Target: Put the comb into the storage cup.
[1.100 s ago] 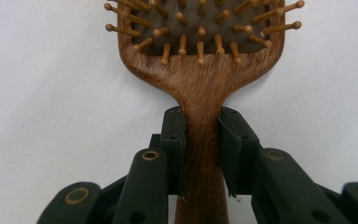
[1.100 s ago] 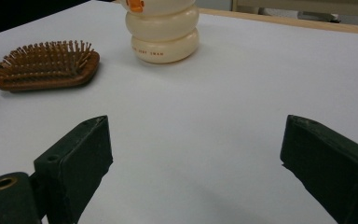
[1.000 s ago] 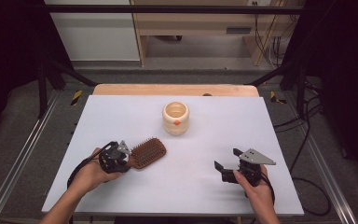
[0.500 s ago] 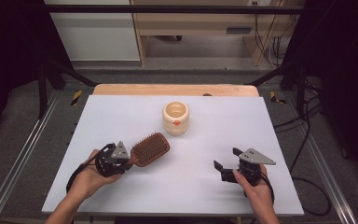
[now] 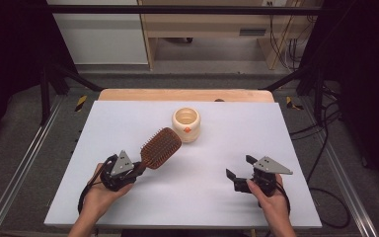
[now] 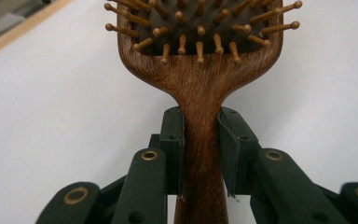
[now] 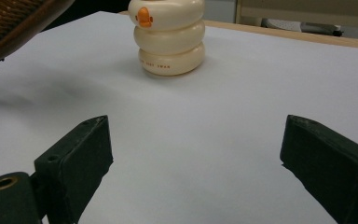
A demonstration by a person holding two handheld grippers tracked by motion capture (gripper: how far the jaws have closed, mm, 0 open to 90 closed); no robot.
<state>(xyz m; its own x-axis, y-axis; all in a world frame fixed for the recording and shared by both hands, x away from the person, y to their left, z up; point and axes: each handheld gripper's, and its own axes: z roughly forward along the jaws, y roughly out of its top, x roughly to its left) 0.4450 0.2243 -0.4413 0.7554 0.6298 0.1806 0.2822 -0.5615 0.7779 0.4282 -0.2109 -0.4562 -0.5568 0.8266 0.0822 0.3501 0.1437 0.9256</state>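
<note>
A wooden hairbrush (image 5: 160, 147) with peg bristles is lifted off the white table, its head pointing up and to the right. My left gripper (image 5: 137, 171) is shut on the brush's handle (image 6: 201, 140), one pad on each side. A cream ringed pot (image 5: 186, 124) with an orange mark stands at the table's middle rear, just right of the brush head. In the right gripper view the pot (image 7: 169, 37) stands ahead of the jaws and the hairbrush (image 7: 14, 21) shows at the upper left. My right gripper (image 5: 241, 168) rests at the front right, open and holding nothing.
The white table top (image 5: 246, 133) has a wooden strip (image 5: 182, 95) along its far edge. Metal frame rails (image 5: 19, 168) run down both sides, and cables (image 5: 321, 148) lie on the floor at the right.
My left gripper has carried the hairbrush up and to the right, toward the cream pot. The brush head now points more away from me. The right gripper has stayed put.
</note>
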